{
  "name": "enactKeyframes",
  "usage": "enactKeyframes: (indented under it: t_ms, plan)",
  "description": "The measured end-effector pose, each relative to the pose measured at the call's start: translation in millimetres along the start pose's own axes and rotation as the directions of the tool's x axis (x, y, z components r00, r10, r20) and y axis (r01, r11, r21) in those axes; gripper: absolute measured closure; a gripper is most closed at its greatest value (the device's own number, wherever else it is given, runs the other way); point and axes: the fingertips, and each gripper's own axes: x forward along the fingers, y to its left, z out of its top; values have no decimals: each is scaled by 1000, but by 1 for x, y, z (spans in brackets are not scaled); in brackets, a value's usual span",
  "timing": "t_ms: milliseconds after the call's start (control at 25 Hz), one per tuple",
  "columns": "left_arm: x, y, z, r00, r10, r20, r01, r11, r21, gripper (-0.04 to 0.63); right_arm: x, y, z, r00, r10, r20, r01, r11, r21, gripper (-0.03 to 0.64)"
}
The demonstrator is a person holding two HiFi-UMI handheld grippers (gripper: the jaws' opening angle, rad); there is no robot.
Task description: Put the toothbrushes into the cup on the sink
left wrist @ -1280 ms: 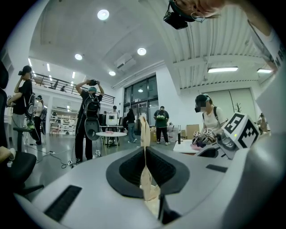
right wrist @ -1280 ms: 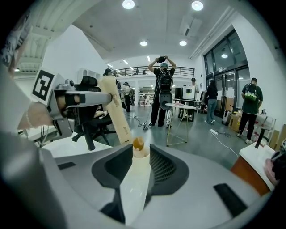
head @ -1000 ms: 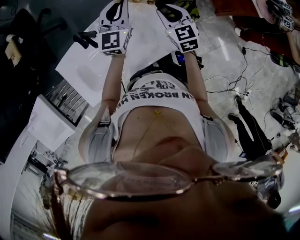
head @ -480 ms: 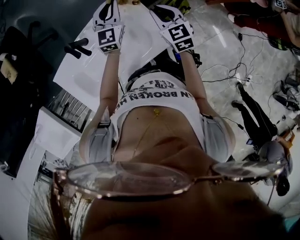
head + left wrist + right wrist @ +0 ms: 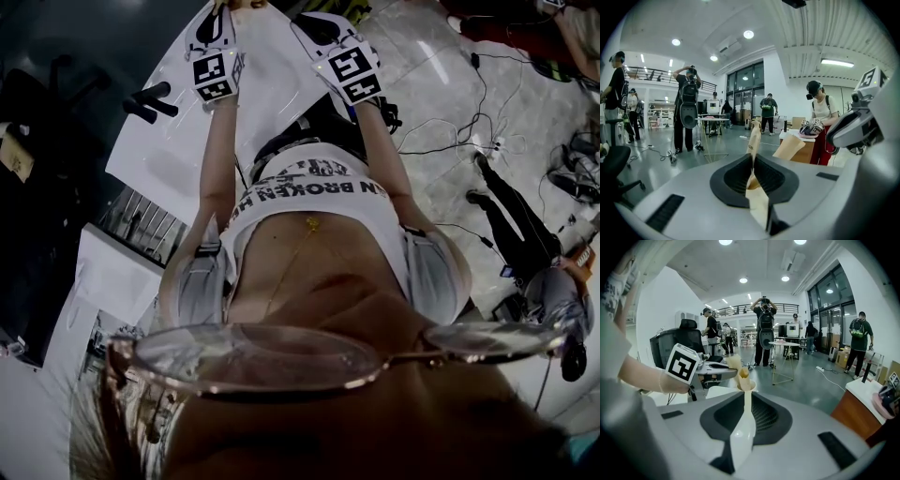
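We hold both grippers over the white counter, each pinching something.
Head view: left gripper point(image 5: 225, 11) and right gripper point(image 5: 314, 23) sit at the top edge over the counter point(image 5: 178, 141); our torso fills the middle. Left gripper view: jaws pressed on a tan paper wrapper point(image 5: 753, 140), centre frame, partly hiding the hall. Right gripper view: jaws, just closing, pinch the white toothbrush point(image 5: 746, 413) at centre.

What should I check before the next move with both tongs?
1. Left tongs shut on the tan paper wrapper: ok.
2. Right tongs gripping the white handle, jaws have just been closing on it: ok.
3. Wrapper fully off the handle's far end: cannot tell.
4. Cup in sight for the drop: not ok, no view shows it.
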Motion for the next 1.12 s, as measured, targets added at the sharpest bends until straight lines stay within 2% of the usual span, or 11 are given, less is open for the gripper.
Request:
enactKeyframes:
  t_ms: [360,480,760,1120]
  plan:
    - [-2,-6,-2,999,-47,5,47,998,-45,568,-6,-1,-2,1000,-20,-2,20,1000,6,555]
    - [-8,-10,0,998,-55,16,55,997,-48,520,-9,0,-2,1000,-23,1,23,1000,5,555]
    - [-21,-19,5,998,-67,23,68,996,-54,468,-13,2,1,1000,-21,13,21,1000,-1,555]
    - [-52,-30,11,997,-64,36,67,994,-87,463,-13,7,4,999,-1,32,1,1000,-4,555]
